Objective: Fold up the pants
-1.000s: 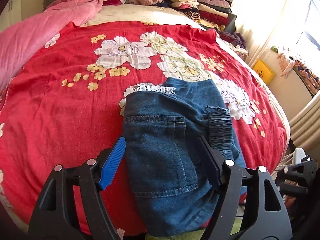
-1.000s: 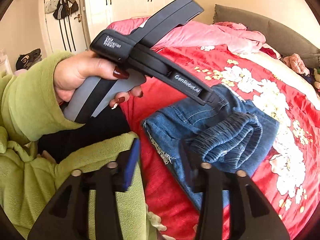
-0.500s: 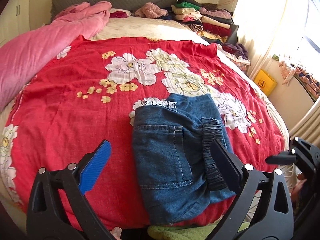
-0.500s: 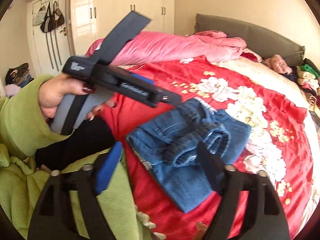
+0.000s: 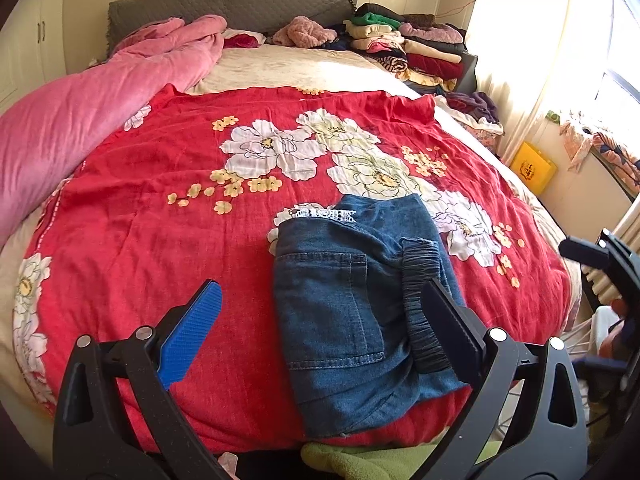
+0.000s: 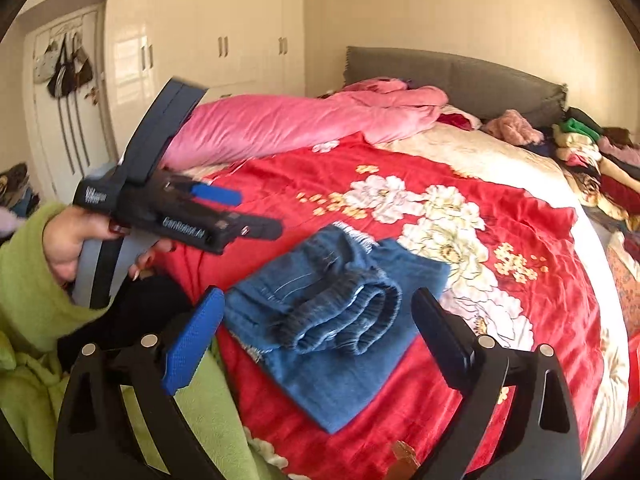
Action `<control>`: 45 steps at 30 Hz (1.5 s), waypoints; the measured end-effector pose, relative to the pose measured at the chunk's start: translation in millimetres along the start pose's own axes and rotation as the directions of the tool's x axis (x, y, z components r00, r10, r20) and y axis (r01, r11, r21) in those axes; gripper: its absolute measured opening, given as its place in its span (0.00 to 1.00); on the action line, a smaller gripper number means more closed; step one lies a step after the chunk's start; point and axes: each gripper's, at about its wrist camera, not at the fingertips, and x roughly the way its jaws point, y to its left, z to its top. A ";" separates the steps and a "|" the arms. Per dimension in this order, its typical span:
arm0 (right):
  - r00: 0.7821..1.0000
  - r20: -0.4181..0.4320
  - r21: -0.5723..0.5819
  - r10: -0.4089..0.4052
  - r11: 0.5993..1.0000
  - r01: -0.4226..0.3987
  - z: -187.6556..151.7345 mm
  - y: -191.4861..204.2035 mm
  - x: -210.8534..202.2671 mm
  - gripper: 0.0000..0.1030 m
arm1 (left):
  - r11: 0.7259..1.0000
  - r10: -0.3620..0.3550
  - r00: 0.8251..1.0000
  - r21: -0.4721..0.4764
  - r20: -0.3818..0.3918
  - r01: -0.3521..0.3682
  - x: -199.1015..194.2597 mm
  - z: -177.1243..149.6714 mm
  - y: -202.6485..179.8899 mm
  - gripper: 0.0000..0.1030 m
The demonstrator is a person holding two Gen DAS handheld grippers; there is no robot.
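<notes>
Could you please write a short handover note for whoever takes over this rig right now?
Left tool: open, empty, held above the near edge of the bed, apart from the cloth.
Right tool: open, empty, hovering off the bed's near right side.
Denim pants: folded into a compact bundle on the red floral bedspread near the front edge, elastic waistband on top, back pocket facing up.
Done: the fold looks complete.
Left: probably nothing but a tidy of the waistband, which bulges a little; a stack of folded clothes sits by the headboard.

Both wrist views overlook the folded pants (image 5: pixel 360 312), bed-edge.
</notes>
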 end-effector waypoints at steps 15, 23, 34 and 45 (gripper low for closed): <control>0.990 -0.095 0.151 -0.106 0.981 0.120 -10.8 -32.6 31.0 0.91 | 1.000 0.018 0.999 -0.014 -0.038 -0.018 21.1 -9.7 9.8 0.91; 0.969 -0.218 0.251 -0.117 0.953 0.172 -29.8 -57.6 66.9 0.91 | 0.999 0.017 0.997 -0.031 -0.075 -0.019 44.3 -14.7 17.2 0.91; 0.958 -0.283 0.446 0.044 0.890 0.091 -50.8 -88.0 110.8 0.72 | 0.999 -0.018 0.991 -0.049 -0.133 0.012 84.0 -19.8 22.3 0.90; 0.956 -0.271 0.449 0.109 0.893 0.025 -52.9 -94.2 143.7 0.57 | 0.991 -0.123 0.980 -0.078 -0.157 0.112 107.5 -17.6 13.6 0.64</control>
